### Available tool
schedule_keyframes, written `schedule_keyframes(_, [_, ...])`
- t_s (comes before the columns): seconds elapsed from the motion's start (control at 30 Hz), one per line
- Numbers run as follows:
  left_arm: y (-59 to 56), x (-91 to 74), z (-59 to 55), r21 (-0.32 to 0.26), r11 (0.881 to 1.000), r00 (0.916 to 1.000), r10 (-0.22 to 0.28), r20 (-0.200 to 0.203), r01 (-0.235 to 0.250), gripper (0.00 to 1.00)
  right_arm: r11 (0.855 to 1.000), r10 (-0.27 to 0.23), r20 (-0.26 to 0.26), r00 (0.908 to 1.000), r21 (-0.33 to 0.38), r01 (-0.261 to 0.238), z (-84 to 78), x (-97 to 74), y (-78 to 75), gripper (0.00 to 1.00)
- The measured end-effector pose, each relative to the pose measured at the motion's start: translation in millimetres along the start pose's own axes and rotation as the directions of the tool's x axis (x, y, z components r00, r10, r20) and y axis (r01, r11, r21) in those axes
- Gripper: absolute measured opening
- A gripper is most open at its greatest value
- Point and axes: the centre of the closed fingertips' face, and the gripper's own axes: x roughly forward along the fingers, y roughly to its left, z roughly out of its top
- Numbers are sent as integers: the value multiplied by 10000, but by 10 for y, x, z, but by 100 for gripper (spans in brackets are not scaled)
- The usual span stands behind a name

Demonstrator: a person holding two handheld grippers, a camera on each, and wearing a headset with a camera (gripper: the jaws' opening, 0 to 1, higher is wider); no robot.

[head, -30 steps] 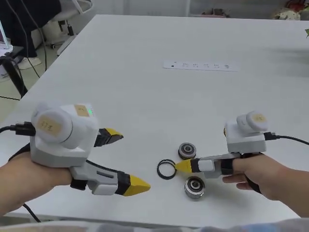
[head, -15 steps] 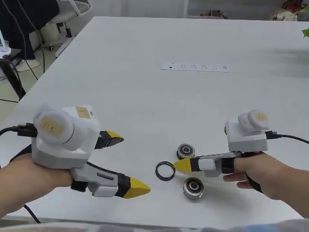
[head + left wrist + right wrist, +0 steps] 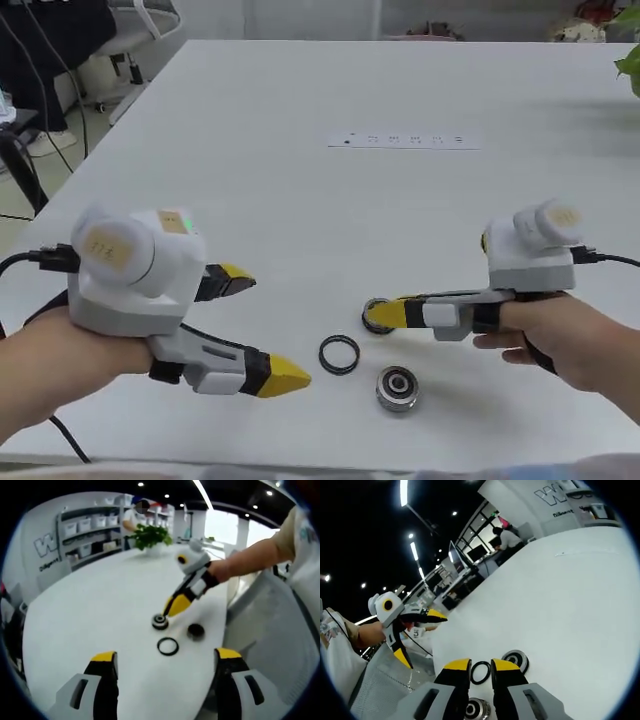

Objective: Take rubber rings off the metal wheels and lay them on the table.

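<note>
- the rubber ring (image 3: pixel 322 355) lies flat on the tabletop (image 3: pixel 300 180) with its opening up. it is round with no long axis, and it sits off both wheels.
- both metal wheels lie flat, hubs up. the far wheel (image 3: pixel 160 622) is just beyond the ring, and the near wheel (image 3: pixel 397 387) is closer to the person.
- the right tool (image 3: pixel 385 315) points left, its jaws almost together on nothing. its tip has gone from between the wheels to the far wheel's rim, though contact is unclear.
- the left tool (image 3: pixel 262 328) still has its jaws wide apart, aimed toward the ring.

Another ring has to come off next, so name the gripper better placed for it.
Likely right. The right gripper has its tips at the far wheel; the left gripper hovers open, well short of it.
</note>
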Motion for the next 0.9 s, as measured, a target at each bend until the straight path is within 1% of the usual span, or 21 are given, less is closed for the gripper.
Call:
schedule_keyframes(0.2, [27,32,86,39,10000,10000,-64,24,64,78,9992,-273,314,9991,-298,283,119,-117,-57,16])
schedule_keyframes(0.27, [54,51,112,-46,9999,9999,-106,97,106,78,9985,-383,406,9984,-372,398,143,-156,-85,17])
schedule_keyframes(0.4, [65,93,151,-99,9998,9998,-159,131,161,78,9956,-640,520,9966,-644,673,169,-218,-134,19])
schedule_keyframes(0.5, [75,145,179,-93,9997,9997,-205,107,206,77,9917,-800,490,9956,-973,845,170,-255,-162,20])
schedule_keyframes(0.7, [95,262,227,-267,9991,9994,-320,123,323,74,9855,-1015,442,9939,-1323,1065,149,-276,-212,22])
schedule_keyframes(0.9, [117,357,204,-176,9990,9991,-401,-99,399,72,9771,-1178,231,9928,-1756,1200,69,-274,-257,24])
